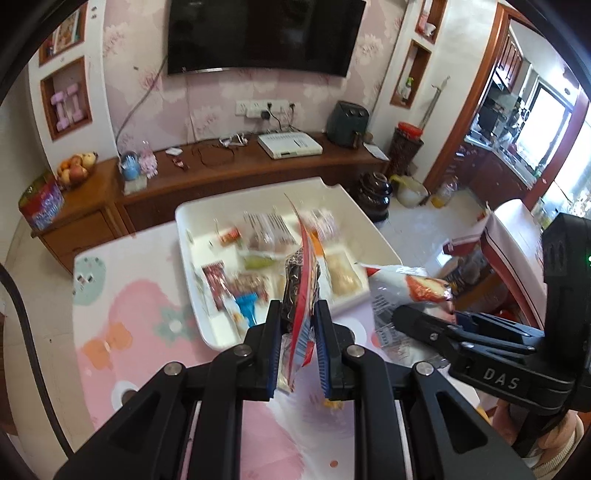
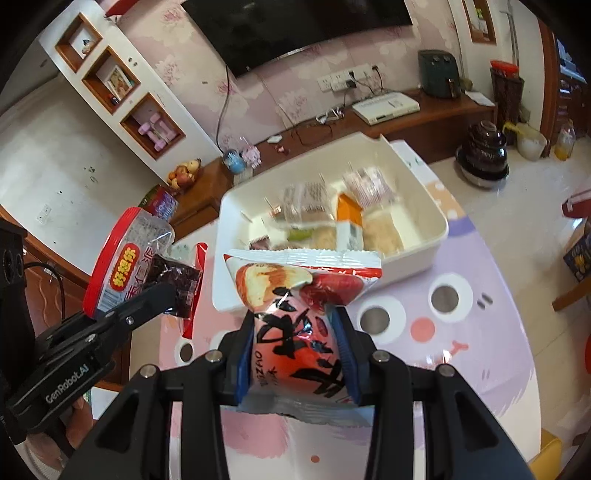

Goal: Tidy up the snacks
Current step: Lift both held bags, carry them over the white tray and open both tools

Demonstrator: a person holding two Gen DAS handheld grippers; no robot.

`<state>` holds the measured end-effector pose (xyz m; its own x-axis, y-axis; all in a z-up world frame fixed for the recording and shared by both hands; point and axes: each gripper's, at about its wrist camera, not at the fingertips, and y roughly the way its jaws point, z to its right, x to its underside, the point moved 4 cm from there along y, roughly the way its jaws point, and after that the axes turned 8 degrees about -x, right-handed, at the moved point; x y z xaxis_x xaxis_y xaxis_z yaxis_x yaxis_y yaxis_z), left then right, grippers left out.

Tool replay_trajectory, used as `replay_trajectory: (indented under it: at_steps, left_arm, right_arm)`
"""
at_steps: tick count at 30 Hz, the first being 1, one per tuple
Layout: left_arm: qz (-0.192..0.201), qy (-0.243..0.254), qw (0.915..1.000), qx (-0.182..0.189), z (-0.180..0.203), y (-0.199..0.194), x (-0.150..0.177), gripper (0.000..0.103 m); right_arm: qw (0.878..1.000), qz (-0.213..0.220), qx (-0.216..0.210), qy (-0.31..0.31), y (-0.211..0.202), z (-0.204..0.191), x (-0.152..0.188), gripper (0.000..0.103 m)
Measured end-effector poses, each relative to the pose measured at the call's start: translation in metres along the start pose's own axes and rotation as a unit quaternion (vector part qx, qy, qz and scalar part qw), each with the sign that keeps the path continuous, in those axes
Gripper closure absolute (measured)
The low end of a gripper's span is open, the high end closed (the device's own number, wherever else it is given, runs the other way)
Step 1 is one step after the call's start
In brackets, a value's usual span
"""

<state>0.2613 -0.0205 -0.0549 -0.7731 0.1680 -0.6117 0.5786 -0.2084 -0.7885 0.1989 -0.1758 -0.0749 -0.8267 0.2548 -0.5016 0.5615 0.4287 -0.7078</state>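
Red date packet stands lengthwise between right tongs.

pink floral wallpaper behind a wall-mounted tv, long wooden cabinet below, pale tiled floor, daylit kitchen doorway.

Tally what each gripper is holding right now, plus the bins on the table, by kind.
Snack packets held: 2, a red-edged clear packet in the left gripper and a red-and-white packet in the right gripper
White bins: 1, with more snacks inside, too blurred to count
Total: 3
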Motion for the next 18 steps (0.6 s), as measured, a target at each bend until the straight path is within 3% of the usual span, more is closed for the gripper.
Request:
replay_trajectory:
  at_steps: [12,18]
  left_arm:
    - [0.075,-0.004,0.9963,-0.043,-0.02,-0.012,-0.077,0.095]
    - [0.077,-0.005,0.9946,-0.069,-0.026,0.012,-0.104,0.096]
  right_arm:
    - [0.996,0.065,0.008,-0.058,-0.014,-0.038,-0.079,0.063]
    - [0.995,0.069,0.021,-0.073,0.004,-0.045,-0.108,0.063]
